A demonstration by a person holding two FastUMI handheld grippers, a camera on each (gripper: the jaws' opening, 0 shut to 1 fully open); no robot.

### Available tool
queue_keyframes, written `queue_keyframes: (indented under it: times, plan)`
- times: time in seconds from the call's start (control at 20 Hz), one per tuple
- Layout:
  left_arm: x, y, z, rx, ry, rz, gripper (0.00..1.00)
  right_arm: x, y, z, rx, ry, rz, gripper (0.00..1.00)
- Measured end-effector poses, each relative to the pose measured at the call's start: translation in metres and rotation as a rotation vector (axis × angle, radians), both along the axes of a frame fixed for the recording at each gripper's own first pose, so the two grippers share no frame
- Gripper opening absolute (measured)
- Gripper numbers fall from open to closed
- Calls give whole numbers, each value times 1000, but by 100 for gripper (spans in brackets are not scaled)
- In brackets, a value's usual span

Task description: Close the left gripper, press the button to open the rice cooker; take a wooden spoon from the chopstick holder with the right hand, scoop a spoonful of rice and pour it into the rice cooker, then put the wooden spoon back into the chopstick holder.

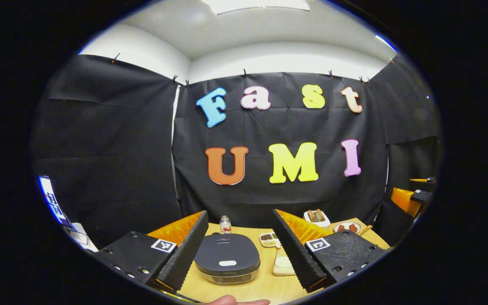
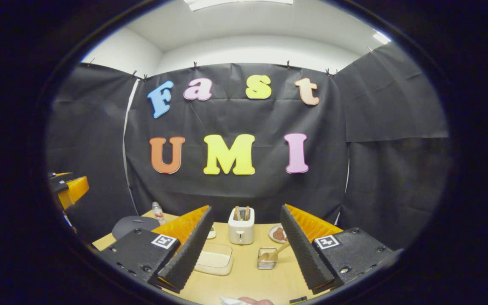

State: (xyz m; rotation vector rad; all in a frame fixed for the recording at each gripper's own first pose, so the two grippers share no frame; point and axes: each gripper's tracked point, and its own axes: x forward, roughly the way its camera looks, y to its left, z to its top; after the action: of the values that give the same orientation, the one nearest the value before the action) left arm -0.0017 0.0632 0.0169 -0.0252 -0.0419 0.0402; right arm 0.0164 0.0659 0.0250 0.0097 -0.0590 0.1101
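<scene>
Step one, unstarted: cooker (image 1: 227, 258) lid shut on desk (image 1: 265, 288). Both grippers' jaws apart. Next: left gripper (image 1: 239, 250) closes, presses button (image 1: 227, 263).

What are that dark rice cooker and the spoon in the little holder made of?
The rice cooker looks like matte dark plastic, its lid smooth with soft highlights. The spoon looks like pale unvarnished wood, tan and dull. Its holder seems to be metal, judging by the shiny grey rim.
</scene>
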Motion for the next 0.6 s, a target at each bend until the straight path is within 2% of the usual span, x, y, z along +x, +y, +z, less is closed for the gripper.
queue_keyframes:
  times: [0.15,0.2,0.25,0.4,0.45,0.5,0.55,0.6]
  plan:
    - [-7,-5,-5,-25,25,-27,95,-5,-1,-1,8,9,-1,100]
    - [-8,-2,-5,-29,29,-19,91,-8,-1,-2,10,11,-1,100]
    - [-9,4,-1,-25,19,-6,96,-9,-2,-1,8,9,-6,100]
    - [-11,3,-1,-12,13,-11,96,-13,-3,2,1,3,-12,100]
    - [-10,2,-3,-14,20,-15,100,-14,-2,3,0,4,-11,100]
    - [-10,3,-3,-12,18,-12,96,-16,-2,3,0,3,-10,100]
    - [-10,2,-4,-11,23,-14,96,-17,-1,3,-3,3,-9,100]
    - [-9,1,-4,-9,22,-15,100,-17,-1,3,-7,7,-10,100]
